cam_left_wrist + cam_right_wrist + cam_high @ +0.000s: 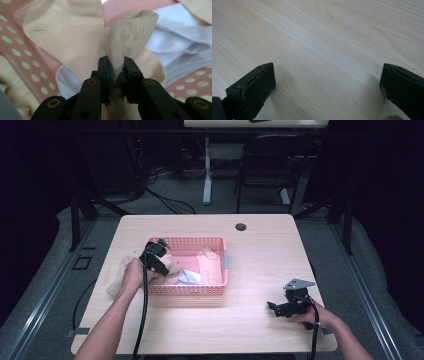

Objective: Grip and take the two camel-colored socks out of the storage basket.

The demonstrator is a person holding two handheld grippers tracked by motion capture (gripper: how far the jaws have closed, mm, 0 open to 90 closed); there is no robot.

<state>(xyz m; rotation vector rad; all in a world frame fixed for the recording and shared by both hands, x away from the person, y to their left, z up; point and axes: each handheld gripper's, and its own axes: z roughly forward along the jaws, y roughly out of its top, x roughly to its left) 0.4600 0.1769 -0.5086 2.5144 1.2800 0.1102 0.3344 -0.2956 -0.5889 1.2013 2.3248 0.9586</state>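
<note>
Between the left gripper's point(116, 68) pressed-together jaws, a fold of a beige sock point(130, 32) stands pinched at the near-left corner of the pink basket point(226, 260).

Just past those jaws lie a cream sock point(62, 32) and white-blue socks point(180, 42), all inside the basket; more pale cloth point(116, 279) hangs outside its left wall. The right gripper point(281, 307) rests well apart on the bare wooden table point(317, 37), jaws spread with nothing between them. By my reading the grasp is made; lifting the sock out, and handling the other pieces, is left.
</note>
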